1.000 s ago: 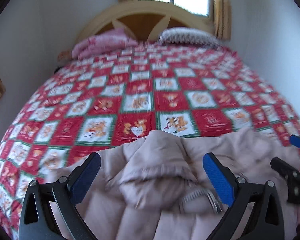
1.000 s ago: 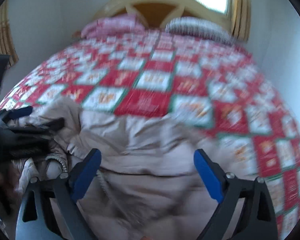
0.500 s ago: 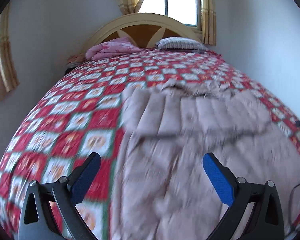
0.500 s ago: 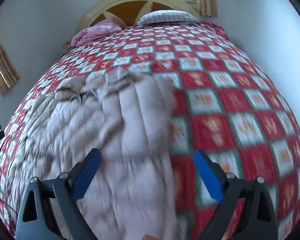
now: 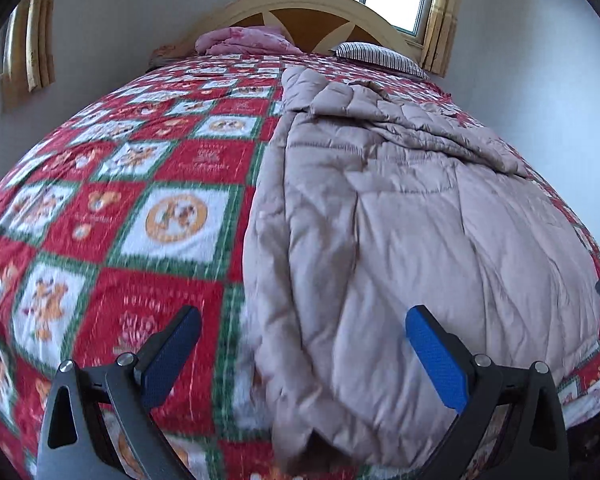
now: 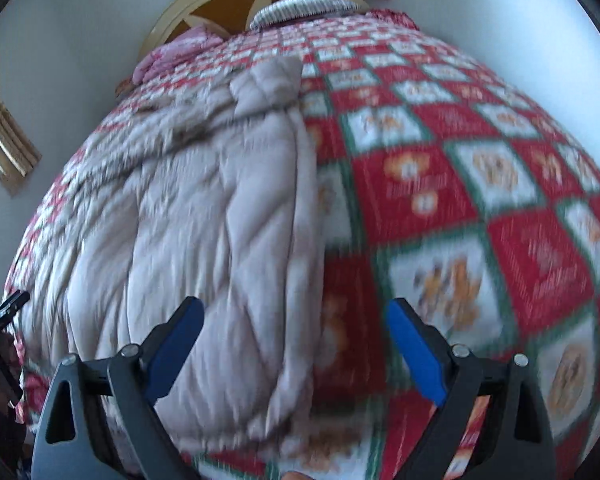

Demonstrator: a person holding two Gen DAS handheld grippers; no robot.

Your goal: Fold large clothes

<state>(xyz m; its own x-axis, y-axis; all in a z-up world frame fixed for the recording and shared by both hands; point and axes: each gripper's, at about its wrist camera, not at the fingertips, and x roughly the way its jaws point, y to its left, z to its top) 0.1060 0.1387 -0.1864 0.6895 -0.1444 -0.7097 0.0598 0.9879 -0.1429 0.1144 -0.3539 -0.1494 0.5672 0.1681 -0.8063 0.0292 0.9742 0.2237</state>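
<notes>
Fingers wide apart, empty, on both left gripper (image 5: 298, 344) and right gripper (image 6: 294, 334). Coat (image 5: 400, 216) lies lengthwise on quilt (image 5: 112, 184), hem toward you. Puffy, soft, probably slippery, so grab hem corners, pinch deep.

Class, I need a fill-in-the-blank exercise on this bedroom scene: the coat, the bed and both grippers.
1. The beige coat lies spread on a red, white and green checked ____.
2. Both the left gripper and the right gripper are ____.
3. The finger pads are coloured ____.
4. The striped pillow rests near the ____.

Answers: blanket; open; blue; headboard
</notes>
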